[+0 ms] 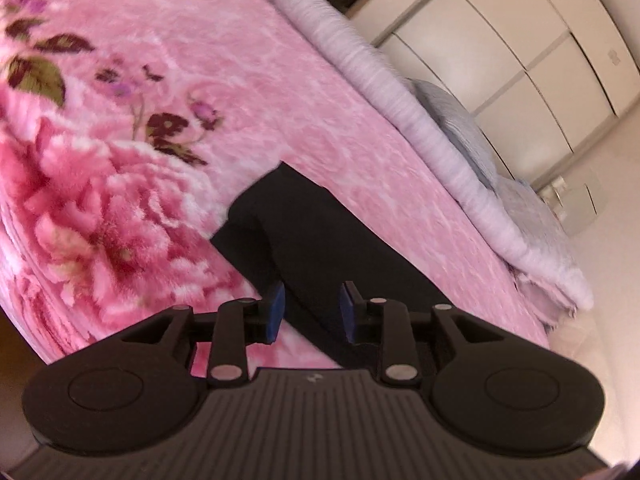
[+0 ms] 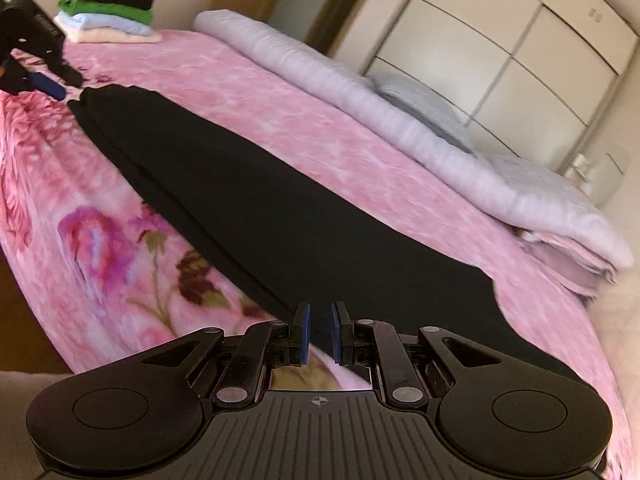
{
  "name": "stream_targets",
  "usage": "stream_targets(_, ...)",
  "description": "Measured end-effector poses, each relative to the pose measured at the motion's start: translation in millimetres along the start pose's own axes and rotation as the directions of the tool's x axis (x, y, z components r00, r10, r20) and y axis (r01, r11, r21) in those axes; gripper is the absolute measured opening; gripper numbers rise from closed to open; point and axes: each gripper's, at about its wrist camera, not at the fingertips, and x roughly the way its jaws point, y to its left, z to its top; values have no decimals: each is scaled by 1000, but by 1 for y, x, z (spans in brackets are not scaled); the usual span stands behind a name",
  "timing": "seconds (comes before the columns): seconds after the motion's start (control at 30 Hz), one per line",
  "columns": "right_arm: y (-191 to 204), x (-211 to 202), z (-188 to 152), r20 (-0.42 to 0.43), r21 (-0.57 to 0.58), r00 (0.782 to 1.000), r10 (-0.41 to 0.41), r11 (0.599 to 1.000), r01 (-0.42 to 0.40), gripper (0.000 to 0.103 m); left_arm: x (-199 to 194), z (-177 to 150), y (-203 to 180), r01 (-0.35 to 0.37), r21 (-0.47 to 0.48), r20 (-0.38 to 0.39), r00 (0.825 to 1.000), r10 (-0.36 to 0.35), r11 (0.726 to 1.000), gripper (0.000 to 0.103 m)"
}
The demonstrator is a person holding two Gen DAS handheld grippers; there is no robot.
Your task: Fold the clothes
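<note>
Left wrist view: the left gripper (image 1: 311, 307) hovers low over a black garment (image 1: 320, 240) that lies flat on a pink flowered blanket (image 1: 168, 92) covering the bed. Its jaws stand apart, with nothing between the blue pads (image 1: 276, 310); the dark cloth shows through the gap. The end of the garment nearest this gripper reaches up into the pink field, with a folded layer visible along its left edge. Along the far side of the bed lies a rolled pale lilac quilt (image 1: 360, 68), with a grey-blue pillow (image 1: 460, 120) just behind it. Cream wardrobe doors (image 1: 520, 40) fill the background.

Right wrist view: the right gripper (image 2: 319, 330) sits at the other, wider end of the same garment (image 2: 280, 200), which stretches as a long dark strip across the blanket (image 2: 320, 120) toward the far corner. Its jaws are a little apart, gripping nothing. At the far narrow end the left gripper (image 2: 44, 80) is visible close to the cloth. Beyond it, a stack of folded clothes (image 2: 108, 4) rests on the corner of the bed. The quilt (image 2: 340, 80) and pillow (image 2: 420, 104) run along the far edge, before the wardrobe (image 2: 500, 28).
</note>
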Motion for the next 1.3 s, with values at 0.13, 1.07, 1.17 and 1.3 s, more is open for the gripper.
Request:
stream_targets(0.13, 4, 18, 6, 1, -15, 999, 54, 998, -54, 11, 17, 11, 6, -62, -42, 4, 998, 62, 997, 28)
stream_targets(1.07, 45, 69, 11, 12, -378, 998, 70, 924, -60, 10, 43, 20, 17, -36, -76, 26, 999, 38, 996, 3)
stream_targets(1.17, 39, 62, 15, 65, -356, 996, 68, 934, -41, 0, 35, 21, 14, -4, -39, 52, 999, 6, 999, 3)
stream_targets(1.3, 29, 51, 20, 107, -340, 993, 56, 940, -16, 0, 21, 19, 8, 28, 23, 81, 996, -29, 999, 3)
